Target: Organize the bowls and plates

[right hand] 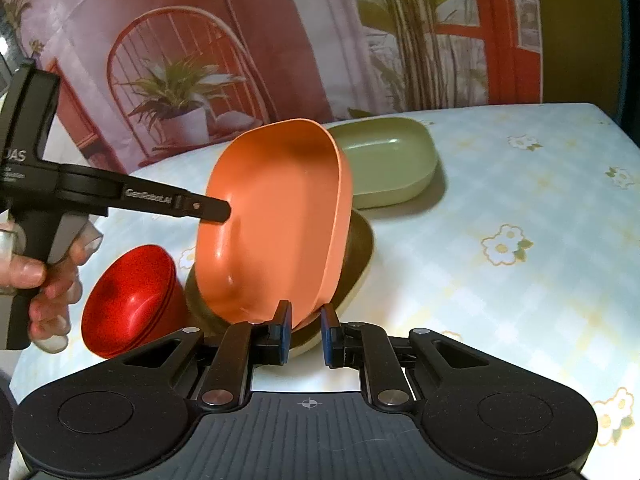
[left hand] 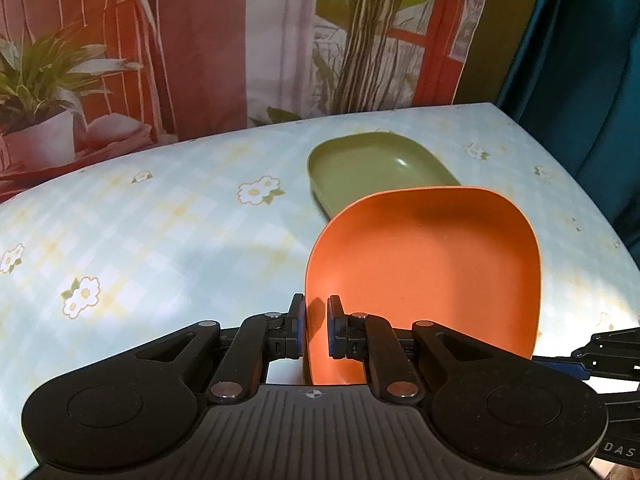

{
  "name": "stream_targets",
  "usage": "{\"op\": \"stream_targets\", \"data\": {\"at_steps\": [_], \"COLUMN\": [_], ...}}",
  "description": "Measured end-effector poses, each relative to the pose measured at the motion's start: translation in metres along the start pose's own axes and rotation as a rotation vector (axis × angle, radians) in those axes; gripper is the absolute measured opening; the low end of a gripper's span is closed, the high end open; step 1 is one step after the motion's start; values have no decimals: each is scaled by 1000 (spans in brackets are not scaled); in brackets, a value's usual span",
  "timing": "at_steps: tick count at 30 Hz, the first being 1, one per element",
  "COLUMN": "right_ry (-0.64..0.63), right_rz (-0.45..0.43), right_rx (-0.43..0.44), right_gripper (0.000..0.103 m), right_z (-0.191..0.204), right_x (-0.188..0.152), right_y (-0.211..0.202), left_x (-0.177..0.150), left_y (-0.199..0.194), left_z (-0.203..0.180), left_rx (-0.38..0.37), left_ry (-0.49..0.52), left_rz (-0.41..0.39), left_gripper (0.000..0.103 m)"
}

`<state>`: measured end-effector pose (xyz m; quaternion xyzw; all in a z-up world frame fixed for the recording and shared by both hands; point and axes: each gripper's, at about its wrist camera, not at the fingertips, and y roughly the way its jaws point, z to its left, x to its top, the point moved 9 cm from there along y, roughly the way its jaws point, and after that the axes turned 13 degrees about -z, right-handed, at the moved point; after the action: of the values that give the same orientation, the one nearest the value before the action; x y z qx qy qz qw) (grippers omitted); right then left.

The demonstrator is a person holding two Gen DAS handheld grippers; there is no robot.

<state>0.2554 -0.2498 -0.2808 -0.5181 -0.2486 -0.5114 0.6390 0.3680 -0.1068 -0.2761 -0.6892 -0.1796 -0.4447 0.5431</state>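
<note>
An orange square dish (left hand: 424, 264) (right hand: 276, 216) hangs tilted above the table. My left gripper (left hand: 316, 328) is shut on its near left rim; in the right wrist view it comes in from the left (right hand: 216, 210). My right gripper (right hand: 306, 332) has the dish's lower rim between its pads and presses on it; its tip shows at the edge of the left wrist view (left hand: 580, 360). A dark brown dish (right hand: 360, 240) lies on the table under the orange one. A light green dish (left hand: 380, 168) (right hand: 388, 160) rests flat behind them.
Nested red bowls (right hand: 128, 300) lie on their side at the left, beside a person's hand (right hand: 36, 280) on the left gripper's handle. The table (right hand: 520, 200) has a pale flowered cloth. A printed curtain (left hand: 200, 40) hangs behind the far edge.
</note>
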Motion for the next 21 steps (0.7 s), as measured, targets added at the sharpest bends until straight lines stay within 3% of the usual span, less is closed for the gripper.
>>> {"op": "stream_targets", "data": {"at_steps": [21], "right_ry": [-1], "right_rz": [2], "right_rx": [-30], "right_gripper": [20], "right_z": [-6], "right_x": [5], "right_y": [6], "left_x": [-12], "left_y": [9], "left_z": [3], "left_rx": [-5], "left_ry": [3], "left_rz": [45], "left_gripper": [12]}}
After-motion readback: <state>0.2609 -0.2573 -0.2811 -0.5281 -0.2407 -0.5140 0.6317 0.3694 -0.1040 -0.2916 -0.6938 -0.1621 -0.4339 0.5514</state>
